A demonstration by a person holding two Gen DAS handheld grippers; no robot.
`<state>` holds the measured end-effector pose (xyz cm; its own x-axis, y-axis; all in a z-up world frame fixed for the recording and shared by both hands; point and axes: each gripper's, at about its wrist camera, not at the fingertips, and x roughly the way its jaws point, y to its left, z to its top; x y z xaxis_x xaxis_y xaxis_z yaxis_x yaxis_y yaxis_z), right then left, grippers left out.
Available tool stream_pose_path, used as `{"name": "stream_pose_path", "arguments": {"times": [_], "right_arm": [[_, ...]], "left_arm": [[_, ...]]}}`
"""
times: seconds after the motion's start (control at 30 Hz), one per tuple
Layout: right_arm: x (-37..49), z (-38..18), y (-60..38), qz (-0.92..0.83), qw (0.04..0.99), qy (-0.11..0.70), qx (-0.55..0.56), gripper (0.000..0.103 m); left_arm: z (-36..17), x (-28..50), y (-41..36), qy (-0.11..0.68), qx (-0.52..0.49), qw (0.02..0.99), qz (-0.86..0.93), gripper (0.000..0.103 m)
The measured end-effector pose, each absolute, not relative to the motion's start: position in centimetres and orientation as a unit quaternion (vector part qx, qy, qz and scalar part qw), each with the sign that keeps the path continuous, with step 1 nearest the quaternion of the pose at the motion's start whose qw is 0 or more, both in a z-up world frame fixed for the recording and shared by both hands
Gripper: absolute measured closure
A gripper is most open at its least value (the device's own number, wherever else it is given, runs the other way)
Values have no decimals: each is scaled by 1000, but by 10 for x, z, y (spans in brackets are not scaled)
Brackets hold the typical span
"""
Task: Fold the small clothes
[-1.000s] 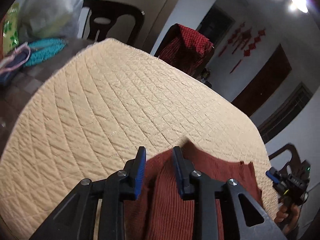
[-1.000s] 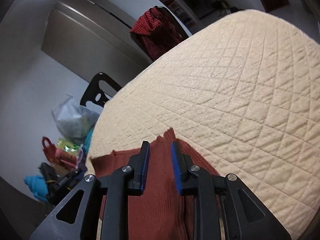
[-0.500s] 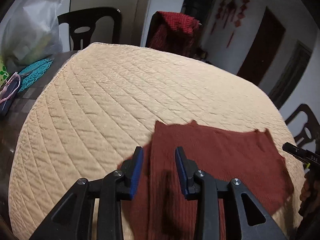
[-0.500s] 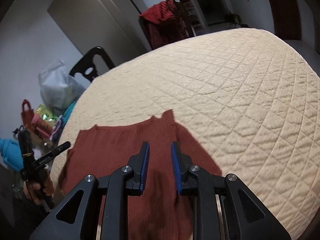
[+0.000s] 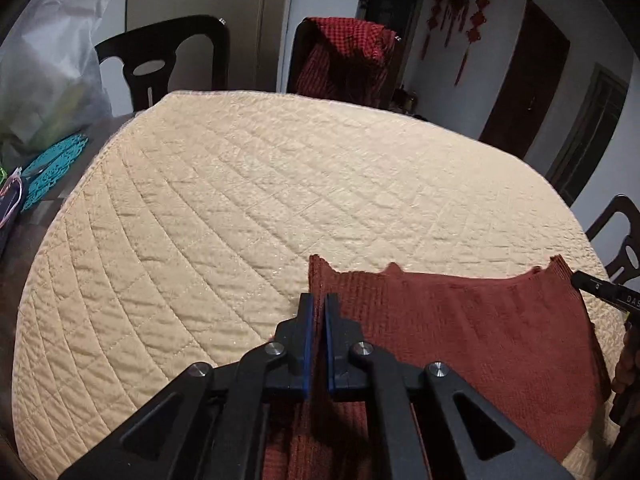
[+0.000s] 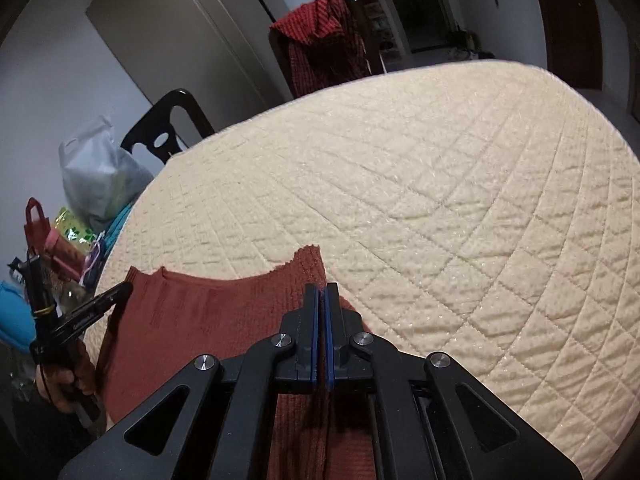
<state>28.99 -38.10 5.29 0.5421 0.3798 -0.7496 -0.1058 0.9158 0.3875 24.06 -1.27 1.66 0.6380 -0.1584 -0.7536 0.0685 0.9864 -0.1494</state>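
Rust-red ribbed garment lying flat at the near edge of a cream quilted tablecloth, left gripper pinching its left edge, right gripper pinching its right edge, red checked cloth hanging over a far chair

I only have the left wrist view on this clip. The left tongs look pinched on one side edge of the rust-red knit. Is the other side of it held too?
Observer: Yes. In the right wrist view the right tongs are shut on the opposite side edge of the rust-red knit.
Operator: Is the cloth between them lifted or flat?
Observer: From that side it lies spread on the quilted cover, apart from a ridge pinched up at the pads.
Operator: Anything beyond my left border?
Observer: A small red bag stands off the cover's edge, near the left tongs.
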Motion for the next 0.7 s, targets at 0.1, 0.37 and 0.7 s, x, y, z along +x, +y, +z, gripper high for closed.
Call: {"name": "stream_pose_path", "arguments": {"times": [0.1,0.37,0.7], "right_arm": [[291,44,-383,144,858,466,162,100],[216,91,-367,178,883,418,116,99],[134,67,-292,241,871,425,38,99]], "left_arm": [[11,242,-10,430,-64,899,-56,93],[45,185,-7,400,-60,913,-60,92],[31,91,-67,406,-18,901,-154,90]]}}
